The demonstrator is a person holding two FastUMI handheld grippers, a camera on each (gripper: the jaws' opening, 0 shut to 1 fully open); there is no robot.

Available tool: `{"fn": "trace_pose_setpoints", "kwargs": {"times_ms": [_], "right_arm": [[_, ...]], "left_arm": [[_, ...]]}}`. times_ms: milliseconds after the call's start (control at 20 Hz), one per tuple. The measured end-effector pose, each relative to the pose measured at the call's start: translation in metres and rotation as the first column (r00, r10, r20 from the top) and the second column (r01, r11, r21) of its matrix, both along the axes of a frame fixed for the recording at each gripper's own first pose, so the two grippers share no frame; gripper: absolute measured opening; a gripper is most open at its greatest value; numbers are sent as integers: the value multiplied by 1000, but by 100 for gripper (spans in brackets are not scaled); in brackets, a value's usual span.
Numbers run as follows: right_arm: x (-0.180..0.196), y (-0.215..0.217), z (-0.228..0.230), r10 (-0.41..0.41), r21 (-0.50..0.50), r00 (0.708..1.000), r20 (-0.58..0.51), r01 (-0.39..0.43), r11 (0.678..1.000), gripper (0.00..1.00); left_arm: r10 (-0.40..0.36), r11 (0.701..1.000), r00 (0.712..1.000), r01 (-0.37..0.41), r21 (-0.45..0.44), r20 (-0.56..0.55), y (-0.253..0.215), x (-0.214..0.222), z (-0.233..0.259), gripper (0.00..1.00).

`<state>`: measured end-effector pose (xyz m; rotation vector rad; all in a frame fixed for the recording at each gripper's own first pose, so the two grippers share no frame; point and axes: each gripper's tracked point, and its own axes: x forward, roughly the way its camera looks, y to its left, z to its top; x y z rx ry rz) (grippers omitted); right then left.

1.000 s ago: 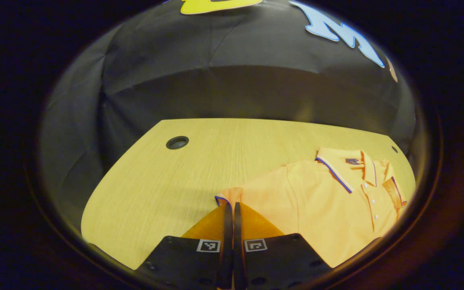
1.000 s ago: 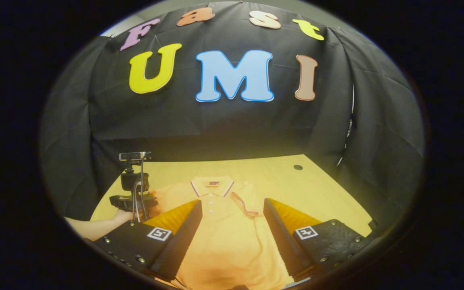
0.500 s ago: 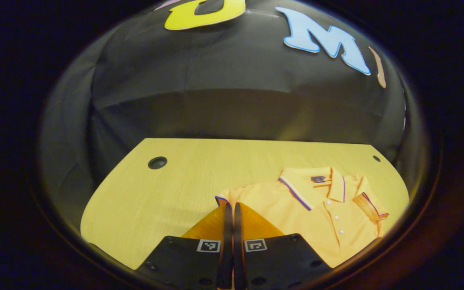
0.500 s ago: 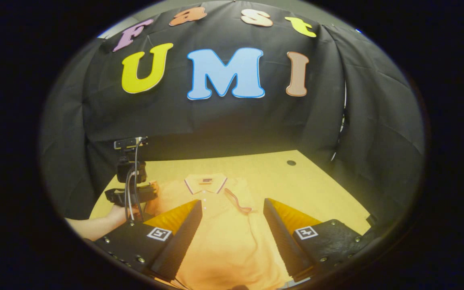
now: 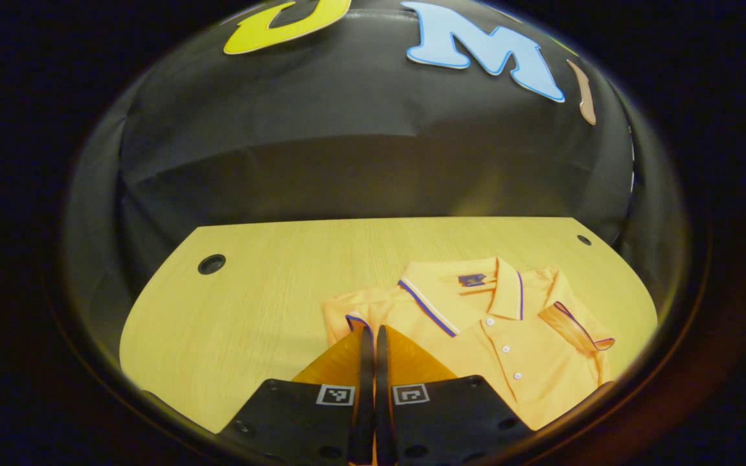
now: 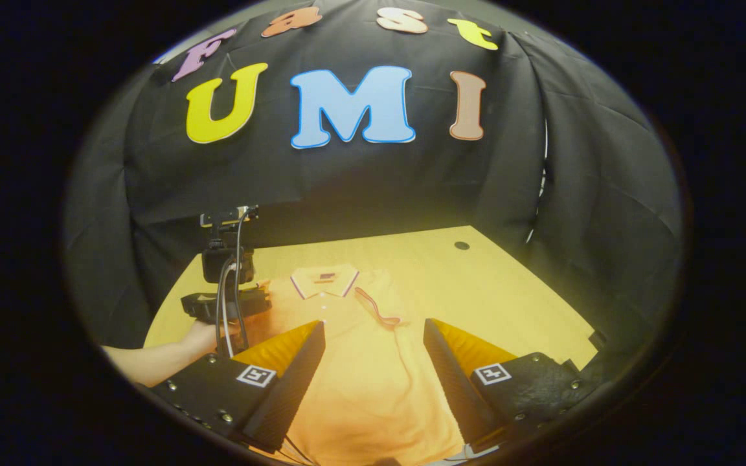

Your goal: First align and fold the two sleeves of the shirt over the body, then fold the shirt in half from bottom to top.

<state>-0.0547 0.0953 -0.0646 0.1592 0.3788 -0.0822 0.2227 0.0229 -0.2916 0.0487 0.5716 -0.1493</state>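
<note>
- I have the left hand-held gripper [image 5: 370, 333] pressed together, its fingers pinching the cuff of the left sleeve [image 5: 350, 314]; from the right gripper view it sits at the shirt's left shoulder, held by a person's hand [image 6: 201, 336].
- The sleeve lifts with the pinch and drapes with no stiffness; I judge it light, soft and a little slack, so it will sag and wrinkle unless it is carried flat and low.
- The shirt [image 5: 502, 336] lies face up on the desk [image 5: 250, 304], collar [image 5: 460, 288] toward the far wall, buttons showing down the placket.
- I reckon the best hold is the piped cuff edge, where the doubled cloth gives the fingers something firm; the thin body fabric would slip or bunch.
- Farther right, the right sleeve [image 5: 574, 320] already lies folded across the chest, its striped cuff slanting inward.
- My right hand-held gripper [image 6: 373, 353] is spread wide and holds nothing; it hangs above the shirt's lower body, the cloth showing between its fingers, and I cannot tell whether they touch it.
- By my judgement the left sleeve fold is the step in hand; the bottom-to-top fold is not yet done.
</note>
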Motion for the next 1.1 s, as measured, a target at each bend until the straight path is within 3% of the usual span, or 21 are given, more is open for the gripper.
{"fn": "trace_pose_setpoints", "kwargs": {"times_ms": [300,400,450,600,1100], "right_arm": [[-7,-12,-11,4,-8,1000,-6,-4,1000,96],[-12,-18,-17,8,-8,1000,-10,-9,1000,96],[-15,-21,-22,12,-11,1000,-15,-12,1000,96],[-26,-31,-39,26,-31,999,-29,-27,999,96],[-72,-50,-106,92,-69,992,-92,-98,993,96]], "left_arm": [[-41,999,999,41,0,-18,-15,-14,0,19],[-52,999,999,52,-11,-7,-19,-25,7,57],[-59,998,998,59,-11,-1,-21,-32,10,70],[-85,996,996,85,-16,24,-26,-60,24,92],[-103,995,994,103,-4,42,-18,-197,51,94]]}}
